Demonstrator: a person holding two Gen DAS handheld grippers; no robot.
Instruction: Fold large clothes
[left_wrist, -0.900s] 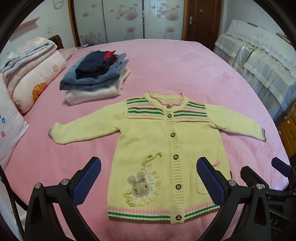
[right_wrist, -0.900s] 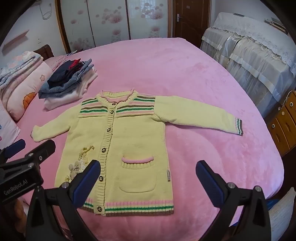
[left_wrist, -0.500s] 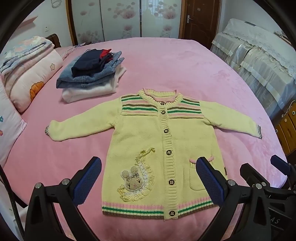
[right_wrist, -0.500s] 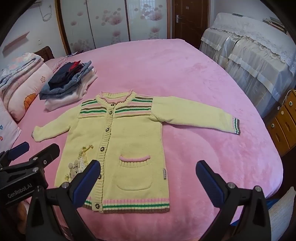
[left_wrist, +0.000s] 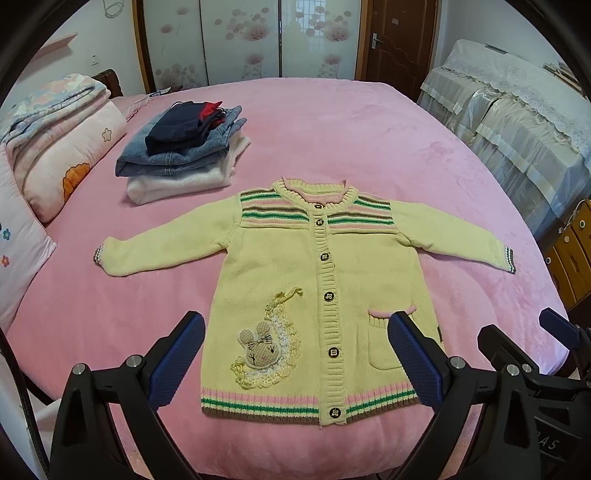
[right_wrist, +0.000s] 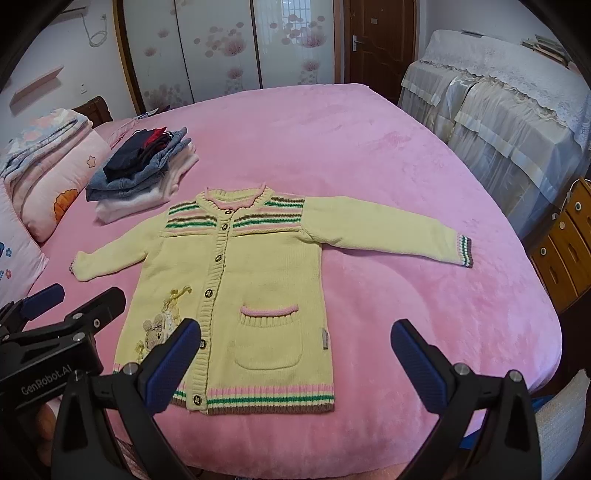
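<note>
Yellow knit cardigan (left_wrist: 317, 291) is judged soft and floppy; sleeve cuffs should be pinched, both grippers (left_wrist: 295, 354) (right_wrist: 295, 354) held wide apart, empty.

- The cardigan's (left_wrist: 314, 295) pocket is partly covered by a finger (left_wrist: 413, 363) of the left gripper.
- The rabbit patch (right_wrist: 157, 330) is partly hidden behind a right gripper finger (right_wrist: 168, 369).
- The pillows (left_wrist: 22, 251) are cut off at the frame's edge.

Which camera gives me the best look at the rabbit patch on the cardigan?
The left wrist view: the rabbit patch sits whole and clear between the open tongs. In the right wrist view it lies near the frame's left, foreshortened and partly hidden behind one finger.
</note>
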